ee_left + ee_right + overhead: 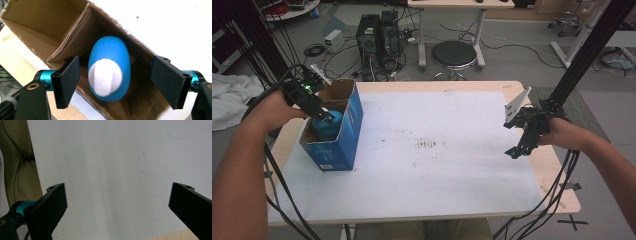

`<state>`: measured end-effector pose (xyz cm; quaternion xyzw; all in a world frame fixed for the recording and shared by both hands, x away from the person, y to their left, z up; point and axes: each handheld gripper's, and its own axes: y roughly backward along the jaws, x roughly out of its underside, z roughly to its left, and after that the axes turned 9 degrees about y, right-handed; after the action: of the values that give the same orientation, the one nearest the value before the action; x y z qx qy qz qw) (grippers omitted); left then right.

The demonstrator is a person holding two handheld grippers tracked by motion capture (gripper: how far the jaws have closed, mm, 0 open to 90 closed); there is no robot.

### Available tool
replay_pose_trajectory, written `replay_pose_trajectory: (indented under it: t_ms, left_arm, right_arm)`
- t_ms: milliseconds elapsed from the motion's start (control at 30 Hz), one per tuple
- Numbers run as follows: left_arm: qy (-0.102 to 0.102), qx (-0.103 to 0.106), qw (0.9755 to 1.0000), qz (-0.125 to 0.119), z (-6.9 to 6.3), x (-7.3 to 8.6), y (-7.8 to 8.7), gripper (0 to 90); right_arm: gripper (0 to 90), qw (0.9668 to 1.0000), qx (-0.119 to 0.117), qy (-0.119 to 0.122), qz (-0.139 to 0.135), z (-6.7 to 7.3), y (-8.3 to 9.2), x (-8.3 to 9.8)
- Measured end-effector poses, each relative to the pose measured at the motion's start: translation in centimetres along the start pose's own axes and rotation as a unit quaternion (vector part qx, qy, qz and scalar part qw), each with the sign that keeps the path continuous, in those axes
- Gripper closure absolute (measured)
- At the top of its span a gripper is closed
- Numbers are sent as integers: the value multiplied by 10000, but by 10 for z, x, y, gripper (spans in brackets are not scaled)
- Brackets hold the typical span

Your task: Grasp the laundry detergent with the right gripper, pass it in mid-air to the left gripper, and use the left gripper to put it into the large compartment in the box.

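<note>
The left gripper [115, 82] stands with its jaws apart, either side of a blue egg-shaped object [110, 67] with a white cap, gaps showing at both pads. That object sits inside the blue cardboard box [351, 125] at the left of the high view, on the white table cover [437, 165]. At the right edge, the right gripper [117, 207] hangs wide and empty over bare cover.
</note>
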<state>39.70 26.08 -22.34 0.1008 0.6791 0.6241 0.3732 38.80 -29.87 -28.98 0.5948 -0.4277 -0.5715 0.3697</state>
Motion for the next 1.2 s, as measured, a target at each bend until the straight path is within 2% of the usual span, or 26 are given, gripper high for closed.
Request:
replay_pose_trajectory:
  t_ms: [67, 167, 267, 333, 467, 533, 633, 767, 800, 833, 867, 933, 1000, 1067, 1100, 1200]
  left_arm:
    - [3, 17, 10000, -18, -1, -1, 3, 240]
    - [-19, 39, 9998, -187, -11, -5, 16, 240]
    - [-163, 86, 9993, -336, -20, -10, 24, 240]
    - [-224, 115, 9991, -351, -28, -15, 26, 240]
    - [-472, 153, 9982, -349, -43, -26, 26, 240]
    - [-530, 241, 9976, -363, -48, -32, 24, 240]
    - [-687, 454, 9956, -442, -59, -42, 19, 240]
    - [-1053, 661, 9916, -342, -73, -54, 6, 240]
    - [-1131, 676, 9909, -266, -77, -57, 2, 202]
    - [-1208, 738, 9896, -237, -80, -60, -1, 117]
    - [-1282, 797, 9883, -229, -84, -62, -4, 106]
    - [-1433, 840, 9860, -174, -93, -66, -9, 104]
    - [-1507, 869, 9847, -87, -100, -69, -13, 22]
    - [-1572, 861, 9838, -63, -105, -71, -16, 22]
    - [-1633, 892, 9825, -47, -112, -73, -19, 22]
    - [-1753, 909, 9803, -12, -121, -75, -24, 21]
  right_arm:
    - [9, 10000, 19, 1, -12, 0, 1, 0]
    - [9, 10000, 68, -9, -24, 2, 5, -1]
    - [9, 10000, 81, -23, -46, 3, 6, -1]
    - [9, 9999, 90, -24, -41, 4, 6, -2]
    - [9, 9999, 116, -11, -112, 5, 8, -3]
    - [9, 9998, 137, -42, -139, 6, 9, -4]
    - [9, 9998, 153, -62, -146, 6, 10, -3]
    - [9, 9996, 197, -71, -181, 7, 11, -4]
    - [9, 9996, 208, -79, -188, 7, 11, -4]
    - [9, 9996, 208, -77, -185, 8, 11, -5]
    - [9, 9996, 214, -71, -191, 8, 11, -5]
    - [9, 9995, 236, -77, -190, 9, 12, -4]
    - [9, 9995, 254, -77, -186, 10, 12, -4]
    - [9, 9994, 265, -80, -191, 10, 13, -4]
    - [9, 9994, 269, -89, -194, 11, 13, -4]
    - [9, 9992, 304, -100, -224, 13, 13, -5]
